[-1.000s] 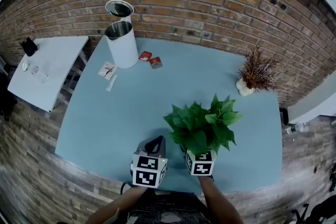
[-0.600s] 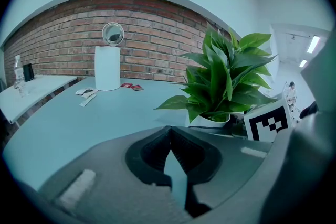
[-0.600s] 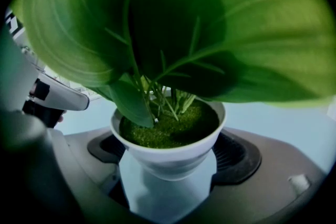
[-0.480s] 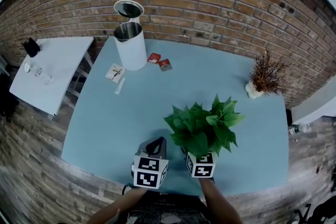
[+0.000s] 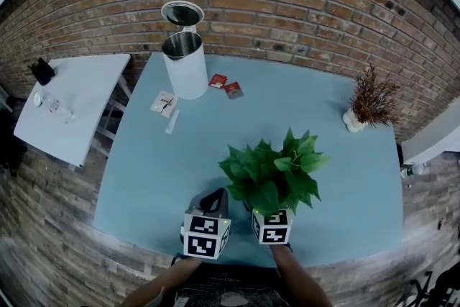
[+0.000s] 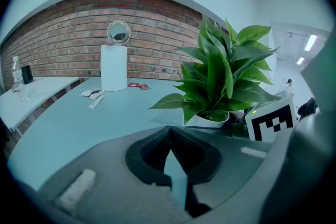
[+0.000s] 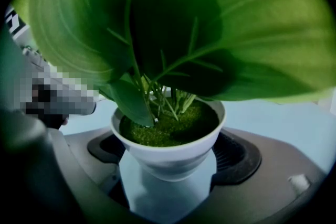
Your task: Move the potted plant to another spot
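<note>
Here, potted plant [image 5: 269,176]: by the near edge of the blue table [image 5: 158,176], just right of centre.
Right gripper [image 7: 168,160]: jaws clamped on the sides of the plant's white pot, with leaves overhanging it.
Left gripper [image 6: 169,136]: jaws together, nothing between them, just beside the plant on its left.
Open room: bare tabletop to the left, to the right and beyond the plant.
Far edge: white canister [image 5: 185,68] and red packets [image 5: 225,85]; a dried plant [image 5: 370,106] towards the right corner.

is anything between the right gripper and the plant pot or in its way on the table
Nothing visible. The right gripper clasps the white pot of the green leafy plant. The light blue table around it is bare; the white cylindrical bin and dried plant stand well away.
</note>
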The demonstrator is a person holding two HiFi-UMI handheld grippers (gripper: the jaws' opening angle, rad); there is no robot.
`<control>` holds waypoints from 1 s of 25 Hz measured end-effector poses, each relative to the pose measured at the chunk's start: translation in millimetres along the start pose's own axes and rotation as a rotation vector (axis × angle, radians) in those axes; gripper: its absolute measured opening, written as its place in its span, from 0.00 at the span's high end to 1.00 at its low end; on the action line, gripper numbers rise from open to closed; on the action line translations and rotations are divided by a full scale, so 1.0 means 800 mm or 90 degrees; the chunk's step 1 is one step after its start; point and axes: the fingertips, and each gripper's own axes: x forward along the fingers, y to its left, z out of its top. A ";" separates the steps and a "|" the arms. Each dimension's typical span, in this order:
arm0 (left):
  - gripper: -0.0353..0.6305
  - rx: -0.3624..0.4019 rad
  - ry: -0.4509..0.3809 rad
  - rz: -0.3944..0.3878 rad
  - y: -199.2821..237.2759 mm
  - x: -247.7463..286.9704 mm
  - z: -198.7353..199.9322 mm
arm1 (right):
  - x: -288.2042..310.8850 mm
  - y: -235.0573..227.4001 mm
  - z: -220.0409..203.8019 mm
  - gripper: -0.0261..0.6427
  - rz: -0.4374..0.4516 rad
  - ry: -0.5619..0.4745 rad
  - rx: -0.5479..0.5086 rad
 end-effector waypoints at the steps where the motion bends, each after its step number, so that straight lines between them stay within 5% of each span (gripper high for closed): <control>1: 0.95 0.001 0.000 -0.001 0.003 -0.002 0.000 | 0.001 0.006 0.001 0.21 0.001 0.000 0.000; 25: 0.95 -0.001 -0.007 -0.018 0.121 -0.033 -0.018 | 0.058 0.128 0.013 0.21 -0.003 -0.010 -0.005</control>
